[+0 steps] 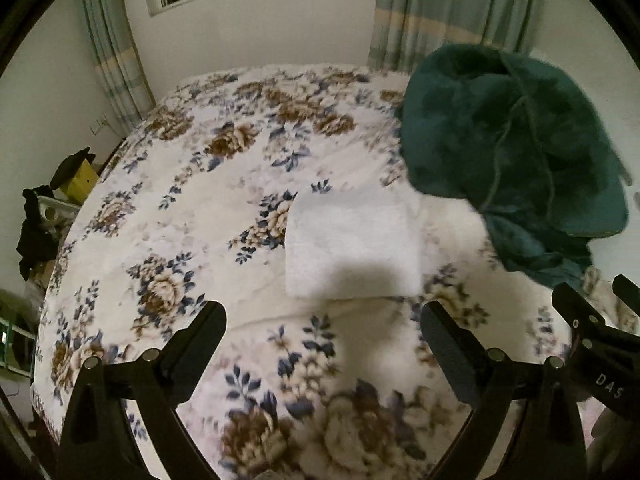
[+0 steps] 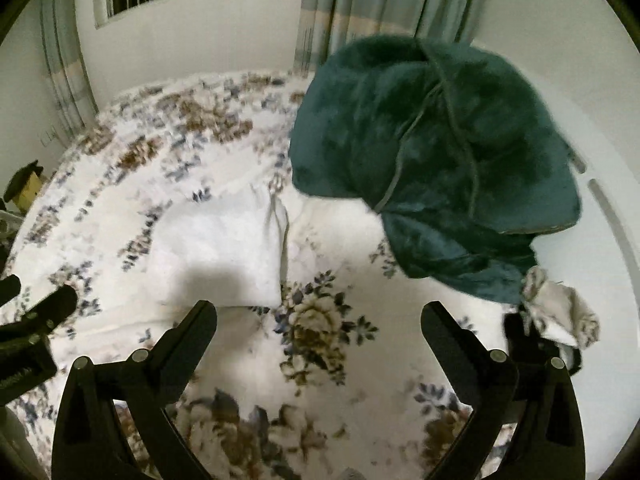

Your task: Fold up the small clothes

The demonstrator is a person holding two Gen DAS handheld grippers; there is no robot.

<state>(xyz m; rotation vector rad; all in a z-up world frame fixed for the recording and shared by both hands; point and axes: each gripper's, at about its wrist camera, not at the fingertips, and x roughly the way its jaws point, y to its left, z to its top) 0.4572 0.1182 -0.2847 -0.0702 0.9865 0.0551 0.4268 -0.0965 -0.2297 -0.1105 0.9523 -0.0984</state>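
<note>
Black left gripper (image 1: 323,316): jaws spread wide, empty, above the bed.
Black right gripper (image 2: 319,314): likewise spread, holding nothing.
Floral fleece bedspread (image 1: 200,184): soft; fingers could snag it along with a garment.
Folded white cloth (image 1: 352,244): lies just ahead; a careless pass could undo it.
Crumpled dark-green fleece garment (image 2: 436,156): farther right, bulky, likely to slip or drag over the white cloth.

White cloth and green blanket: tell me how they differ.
The white cloth is folded into a flat rectangle; the green blanket sits in a rumpled heap. The cloth is pale and plain, the blanket dark teal with visible seams. The blanket is far bulkier than the cloth. Both rest on the floral bedspread, untouched by either gripper.
</note>
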